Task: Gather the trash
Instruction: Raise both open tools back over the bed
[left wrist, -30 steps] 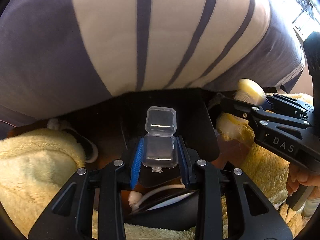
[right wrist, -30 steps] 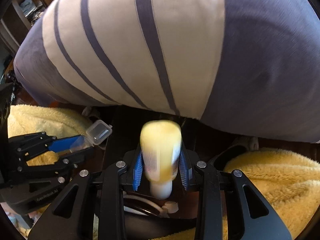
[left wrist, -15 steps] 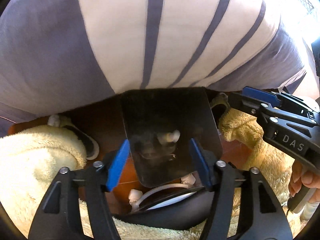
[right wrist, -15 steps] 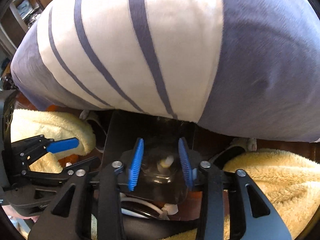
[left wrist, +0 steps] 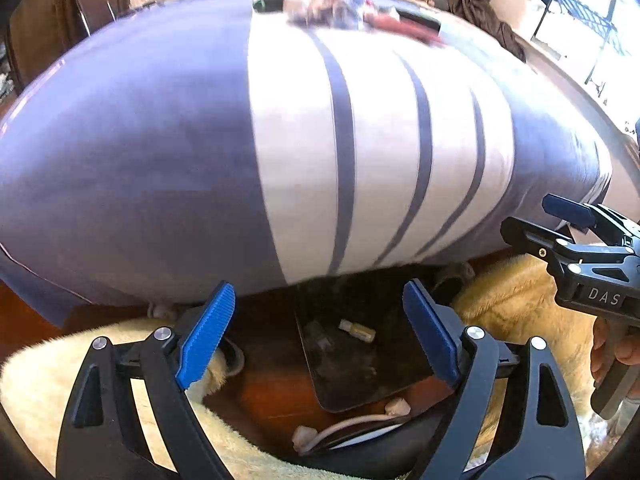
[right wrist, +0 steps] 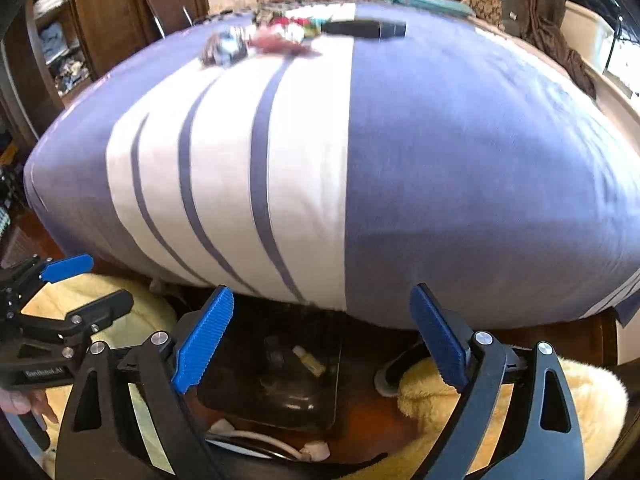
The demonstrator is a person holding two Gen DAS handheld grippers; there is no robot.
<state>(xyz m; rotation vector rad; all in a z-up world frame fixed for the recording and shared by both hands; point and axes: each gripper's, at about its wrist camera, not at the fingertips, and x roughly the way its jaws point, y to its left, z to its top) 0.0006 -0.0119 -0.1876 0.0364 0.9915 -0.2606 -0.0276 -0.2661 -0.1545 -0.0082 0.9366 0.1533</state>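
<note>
A dark bin [left wrist: 320, 384] [right wrist: 332, 396] stands on the floor at the foot of the bed. In it lie a small yellow tube [left wrist: 358, 330] [right wrist: 308, 360] and a faint clear plastic box [right wrist: 276, 354]. My left gripper [left wrist: 318, 292] [right wrist: 94, 286] hangs above the bin; its jaws are opening and nothing is between them. My right gripper [right wrist: 322, 296] [left wrist: 540, 222] hangs beside it over the same bin, its jaws also opening and empty. At the bed's far end lies a blurred pile of wrappers and small litter [left wrist: 332, 8] [right wrist: 264, 38], with a black oblong object [right wrist: 368, 28] next to it.
The bed's purple and white striped cover [left wrist: 360, 140] [right wrist: 280, 160] fills the middle. Yellow fluffy rugs [left wrist: 520, 300] [right wrist: 520, 392] flank the bin. A white cable [left wrist: 348, 424] lies on the wooden floor near me. Dark wooden furniture [right wrist: 120, 12] stands at the back left.
Both grippers let go: the clear box left the left jaws and the yellow tube left the right jaws, both landing in the bin. Both grippers widened, rose and tilted up, bringing the bed top into view.
</note>
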